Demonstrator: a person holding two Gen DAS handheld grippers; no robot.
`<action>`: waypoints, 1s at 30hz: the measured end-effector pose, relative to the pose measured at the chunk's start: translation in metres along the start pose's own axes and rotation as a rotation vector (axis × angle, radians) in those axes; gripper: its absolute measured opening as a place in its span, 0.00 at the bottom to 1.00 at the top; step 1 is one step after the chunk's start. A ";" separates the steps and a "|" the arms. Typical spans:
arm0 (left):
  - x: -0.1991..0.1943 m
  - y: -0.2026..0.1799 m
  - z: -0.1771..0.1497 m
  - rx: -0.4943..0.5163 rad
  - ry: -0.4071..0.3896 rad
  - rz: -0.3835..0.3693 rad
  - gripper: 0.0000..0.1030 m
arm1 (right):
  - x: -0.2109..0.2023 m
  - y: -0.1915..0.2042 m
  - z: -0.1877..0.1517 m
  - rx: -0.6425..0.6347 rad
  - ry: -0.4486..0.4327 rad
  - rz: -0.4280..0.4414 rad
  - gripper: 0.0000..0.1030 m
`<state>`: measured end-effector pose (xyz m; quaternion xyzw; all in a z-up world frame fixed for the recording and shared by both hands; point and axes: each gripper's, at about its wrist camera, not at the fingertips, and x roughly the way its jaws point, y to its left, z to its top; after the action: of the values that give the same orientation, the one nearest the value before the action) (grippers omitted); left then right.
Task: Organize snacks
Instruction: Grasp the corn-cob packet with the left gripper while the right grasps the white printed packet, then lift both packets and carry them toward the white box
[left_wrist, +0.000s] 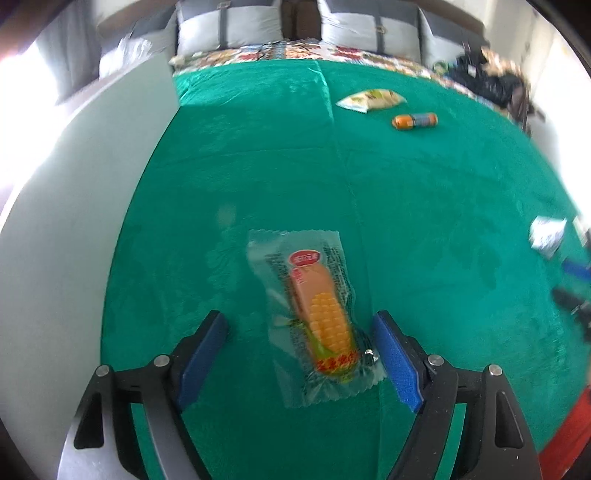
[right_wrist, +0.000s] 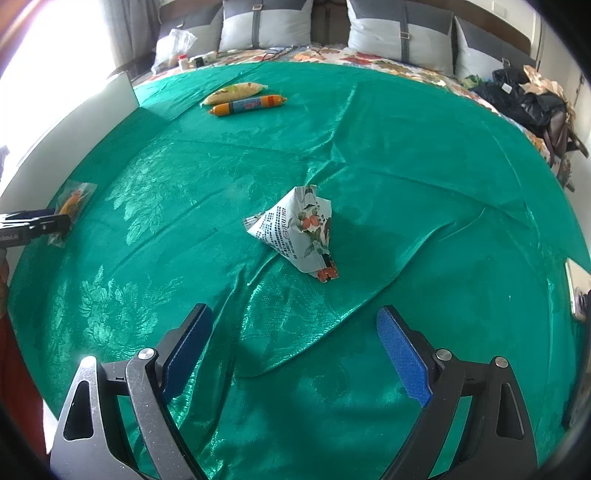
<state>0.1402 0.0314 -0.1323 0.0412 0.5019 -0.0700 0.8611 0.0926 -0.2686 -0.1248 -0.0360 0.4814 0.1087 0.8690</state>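
Observation:
A clear packet with a corn-shaped snack lies flat on the green cloth, lengthwise between the fingers of my left gripper. The jaws stand open; the right pad is close to the packet's edge and the left pad is well clear. The right wrist view shows that packet at the far left beside the left gripper. My right gripper is open over bare cloth, with a white printed pyramid packet ahead of it. An orange sausage stick and a yellow-green packet lie at the far side.
A white board borders the cloth on the left. Grey and white pillows line the back. A pile of black bags sits at the far right, and a phone-like flat object lies at the right edge. The cloth has raised folds.

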 end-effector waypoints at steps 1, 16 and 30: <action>-0.003 -0.005 0.001 0.012 -0.027 -0.019 0.45 | -0.001 0.000 0.003 0.000 -0.002 0.000 0.90; -0.019 0.021 -0.007 -0.141 -0.031 -0.170 0.28 | 0.011 -0.005 0.061 -0.060 0.070 -0.010 0.87; -0.017 -0.011 -0.017 0.036 -0.036 -0.043 0.40 | -0.006 0.001 0.054 0.049 0.036 0.038 0.34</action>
<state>0.1157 0.0244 -0.1258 0.0445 0.4859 -0.0984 0.8673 0.1340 -0.2592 -0.0905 -0.0072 0.5001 0.1127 0.8586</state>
